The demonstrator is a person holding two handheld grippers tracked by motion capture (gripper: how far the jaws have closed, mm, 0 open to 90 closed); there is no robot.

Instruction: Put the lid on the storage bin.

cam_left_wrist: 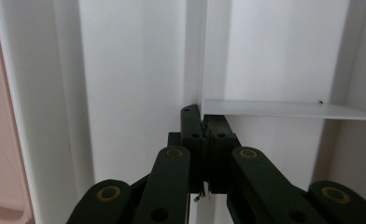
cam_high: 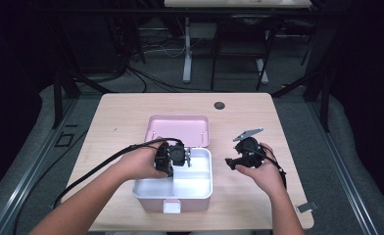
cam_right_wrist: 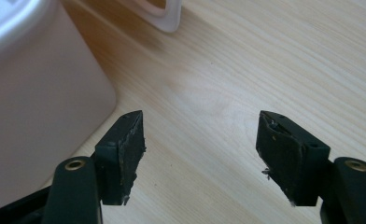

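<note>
High view looks down on a pale wooden table (cam_high: 131, 110) where a pink lunch box (cam_high: 173, 183) stands near the front edge, about midway along it. Its white inside is split by a divider (cam_high: 192, 172) into compartments, and its pink lid (cam_high: 179, 129) lies flat just behind it, touching the box's rear rim. The left gripper (cam_high: 182, 157) hangs over the rear part of the box, tips down inside it. Left gripper view shows the jaws pressed together with nothing clearly between them, their tips right at the corner where the thin white divider (cam_left_wrist: 284, 109) meets a compartment wall. The right gripper (cam_high: 230, 163) is held off the box's right side, above bare wood, well clear of the table's right edge. Right gripper view shows its jaws standing wide apart with only wood grain between them, and the box's outer wall (cam_right_wrist: 41, 107) just beside the left-hand jaw, not touching it.
</note>
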